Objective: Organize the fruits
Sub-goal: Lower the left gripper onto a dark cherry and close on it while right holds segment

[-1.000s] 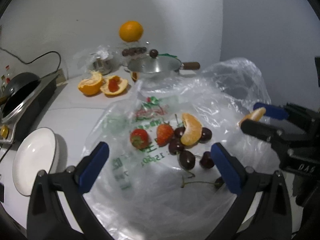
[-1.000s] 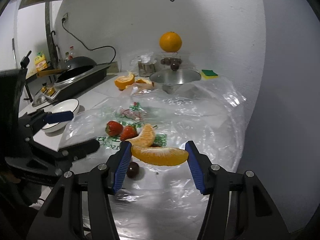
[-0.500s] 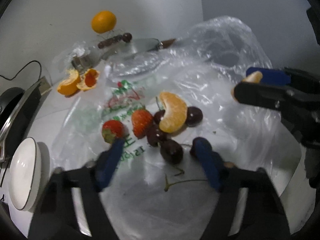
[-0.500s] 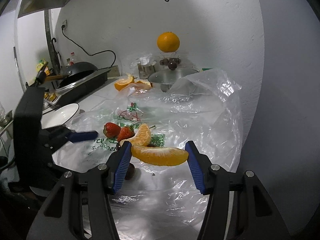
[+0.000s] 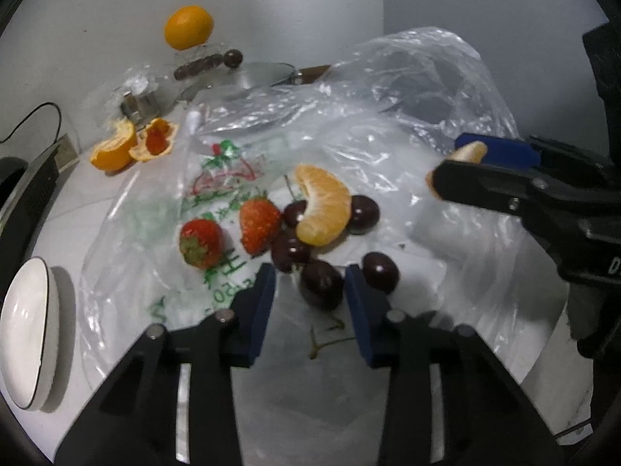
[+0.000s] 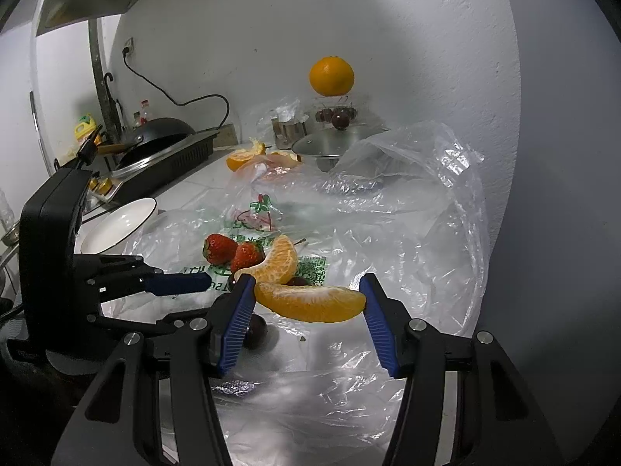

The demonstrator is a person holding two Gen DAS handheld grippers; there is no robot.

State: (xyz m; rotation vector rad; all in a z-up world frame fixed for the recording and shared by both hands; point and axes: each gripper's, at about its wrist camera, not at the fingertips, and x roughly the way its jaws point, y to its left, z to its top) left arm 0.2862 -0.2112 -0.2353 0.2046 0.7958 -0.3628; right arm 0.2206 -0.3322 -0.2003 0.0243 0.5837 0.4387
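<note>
Two strawberries [image 5: 201,243], several dark cherries and an orange segment [image 5: 324,209] lie on a clear plastic bag [image 5: 388,124] on the white counter. My left gripper [image 5: 310,283] is low over the bag, its blue pads either side of a cherry [image 5: 322,284], close to it; whether they press it I cannot tell. My right gripper [image 6: 306,291] is shut on a second orange segment [image 6: 310,303], held above the bag; it shows at the right of the left wrist view [image 5: 471,153]. The strawberries also show in the right wrist view [image 6: 219,247].
A white bowl [image 5: 23,334] stands at the left counter edge. Peeled orange halves [image 5: 116,147], a steel pot with lid [image 6: 333,147], a whole orange [image 6: 331,76] on a rack and a black cooker [image 6: 163,151] stand at the back.
My left gripper has come forward and down and narrowed its jaws from wide open to around a cherry. My right gripper has stayed shut on its orange segment, nearly still.
</note>
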